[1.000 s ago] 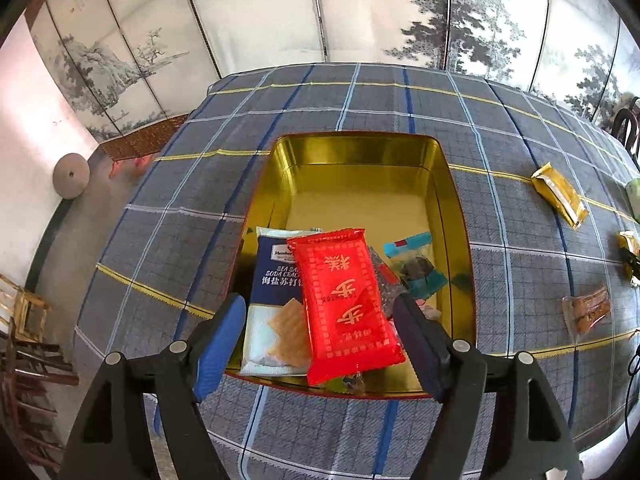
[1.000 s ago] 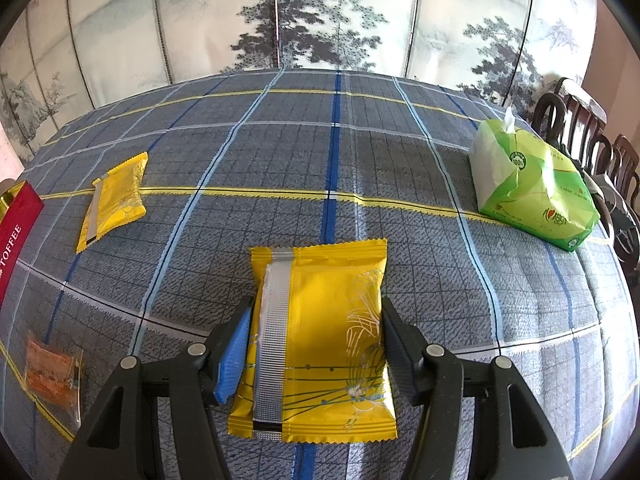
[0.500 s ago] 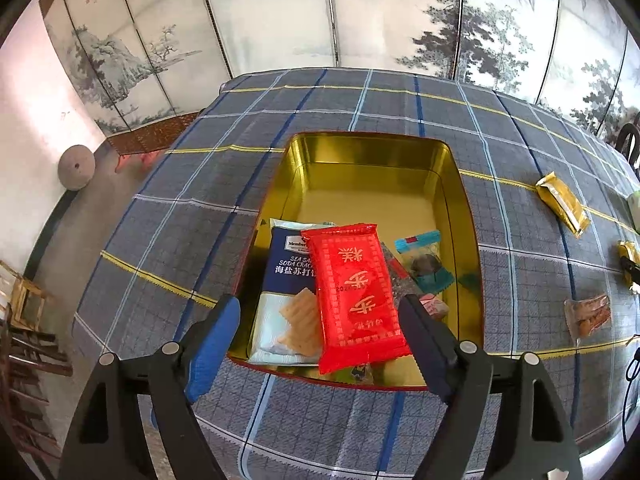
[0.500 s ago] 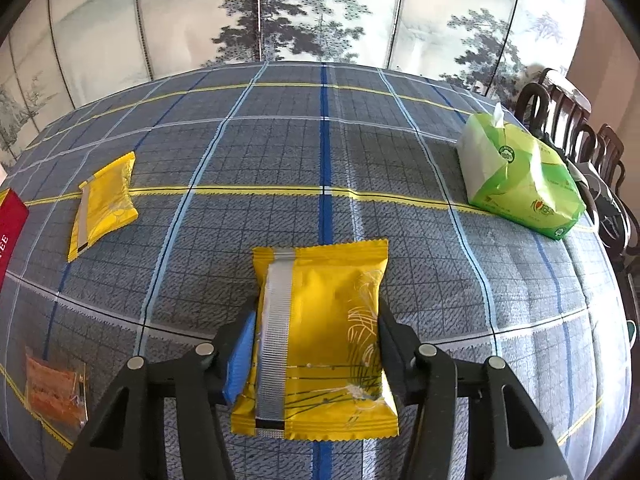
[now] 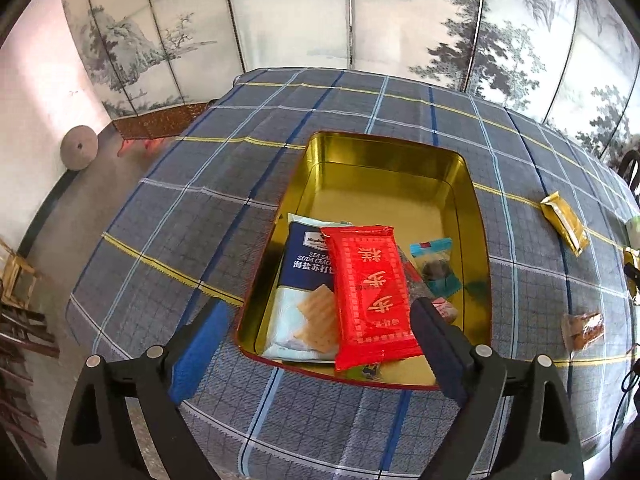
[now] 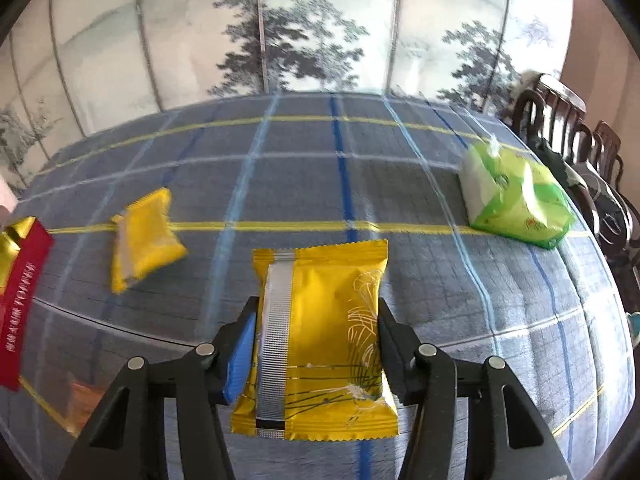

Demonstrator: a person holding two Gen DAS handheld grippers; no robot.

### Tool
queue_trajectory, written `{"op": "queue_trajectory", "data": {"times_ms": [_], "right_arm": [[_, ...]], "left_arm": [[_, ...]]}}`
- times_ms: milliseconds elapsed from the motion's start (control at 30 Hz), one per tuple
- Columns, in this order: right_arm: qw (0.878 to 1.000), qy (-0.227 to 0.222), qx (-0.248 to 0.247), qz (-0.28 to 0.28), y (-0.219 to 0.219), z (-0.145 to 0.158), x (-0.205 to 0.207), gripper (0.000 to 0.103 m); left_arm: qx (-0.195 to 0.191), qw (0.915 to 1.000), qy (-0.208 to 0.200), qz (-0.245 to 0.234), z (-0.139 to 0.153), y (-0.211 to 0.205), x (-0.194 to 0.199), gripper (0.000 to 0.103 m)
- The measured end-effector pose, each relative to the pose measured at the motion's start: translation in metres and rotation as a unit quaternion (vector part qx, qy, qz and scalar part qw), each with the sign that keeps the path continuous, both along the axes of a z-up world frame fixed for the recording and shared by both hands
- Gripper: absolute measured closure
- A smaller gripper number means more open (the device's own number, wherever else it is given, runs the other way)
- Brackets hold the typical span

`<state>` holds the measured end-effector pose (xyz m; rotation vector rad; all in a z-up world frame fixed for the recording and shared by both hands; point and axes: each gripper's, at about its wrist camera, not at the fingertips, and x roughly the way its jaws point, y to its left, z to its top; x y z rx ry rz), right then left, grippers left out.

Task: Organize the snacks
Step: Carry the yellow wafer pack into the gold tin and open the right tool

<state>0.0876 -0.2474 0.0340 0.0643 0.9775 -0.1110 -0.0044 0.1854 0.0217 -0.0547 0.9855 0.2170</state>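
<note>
A gold tin [image 5: 384,160] with a red rim sits on the plaid tablecloth. Inside it lie a red snack packet [image 5: 370,294], a blue cracker packet [image 5: 306,276] under its left side, and a few small sweets [image 5: 434,266]. My left gripper [image 5: 316,350] hangs above the tin's near end, its jaws opening with nothing pressed between them. My right gripper [image 6: 316,346] is shut on a yellow snack packet [image 6: 320,332], lifted off the cloth. A second yellow packet [image 6: 146,242] lies to the left on the table.
A green tissue pack [image 6: 516,196] lies at the right, with dark wooden chairs [image 6: 580,152] beyond the table's edge. A red box [image 6: 22,300] is at the left edge of the right wrist view. A small orange sweet [image 5: 582,330] lies right of the tin. Painted screens stand behind.
The left jaws have spread wider above the tin. The right jaws closed on the yellow packet and raised it off the table, swinging the view leftward.
</note>
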Motion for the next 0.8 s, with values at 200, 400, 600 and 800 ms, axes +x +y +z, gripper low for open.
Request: {"op": "queue_trajectory", "data": {"times_ms": [200,400,600,800], "right_arm": [[0.998,-0.019,0.033,0.049,0.05,0.024,0.001,0.048],[0.989,-0.032,0.065,0.126,0.126,0.04,0.001,0.048],[0.976,-0.032,0.083,0.197,0.195,0.044,-0.001,0.048],[0.964,-0.028,0.081,0.252,0.252,0.045,-0.004,0.048]], "left_arm": [[-0.001,0.9998,-0.008,0.02,0.006,0.012,-0.003,0.011],[0.002,0.999,-0.014,0.042,0.009,0.026,-0.01,0.009],[0.008,0.9981,-0.007,0.061,0.004,0.042,-0.017,0.009],[0.015,0.9968,-0.003,0.078,0.002,0.058,-0.026,0.009]]}}
